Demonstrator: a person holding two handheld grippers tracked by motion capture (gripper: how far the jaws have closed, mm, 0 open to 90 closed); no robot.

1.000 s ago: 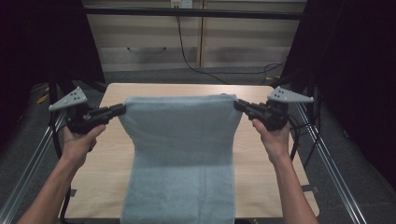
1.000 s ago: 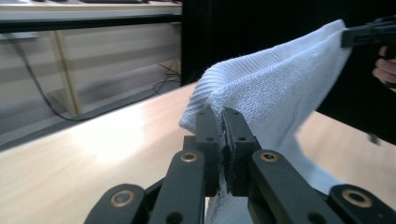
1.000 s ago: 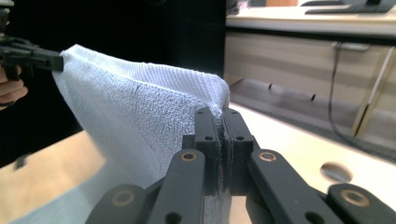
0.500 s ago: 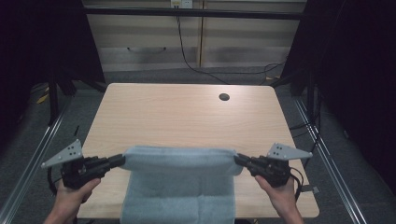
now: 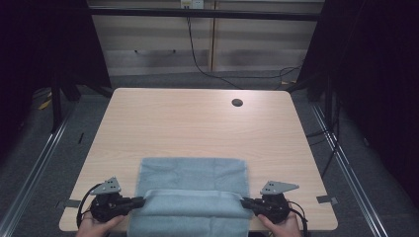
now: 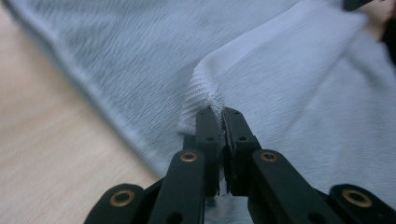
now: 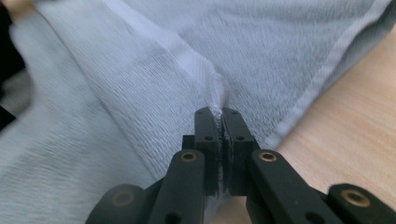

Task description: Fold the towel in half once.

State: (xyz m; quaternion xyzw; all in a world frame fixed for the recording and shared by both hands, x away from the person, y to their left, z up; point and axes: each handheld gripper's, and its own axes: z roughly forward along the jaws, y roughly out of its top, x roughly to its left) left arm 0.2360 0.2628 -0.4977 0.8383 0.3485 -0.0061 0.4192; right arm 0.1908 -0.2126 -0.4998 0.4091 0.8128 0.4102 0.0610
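Note:
A pale blue-grey towel (image 5: 192,173) lies folded over itself at the near edge of the wooden table (image 5: 197,123). Its upper hem (image 5: 190,193) is stretched between my two grippers. My left gripper (image 5: 143,201) is shut on the towel's left corner (image 6: 201,88), with the cloth pinched between the black jaws. My right gripper (image 5: 243,202) is shut on the right corner (image 7: 217,88) in the same way. Both are held low, near the table's front edge, each in a hand coming in from below. The towel's near part hangs past the table edge.
A small round dark hole (image 5: 237,102) sits near the table's far right. Dark curtains and metal floor rails flank the table. A wooden cabinet (image 5: 207,44) with a dangling cable stands behind it.
Both grippers have come down and toward the near edge with the towel's hem between them. The towel, held up high a second ago, now lies partly on the table.

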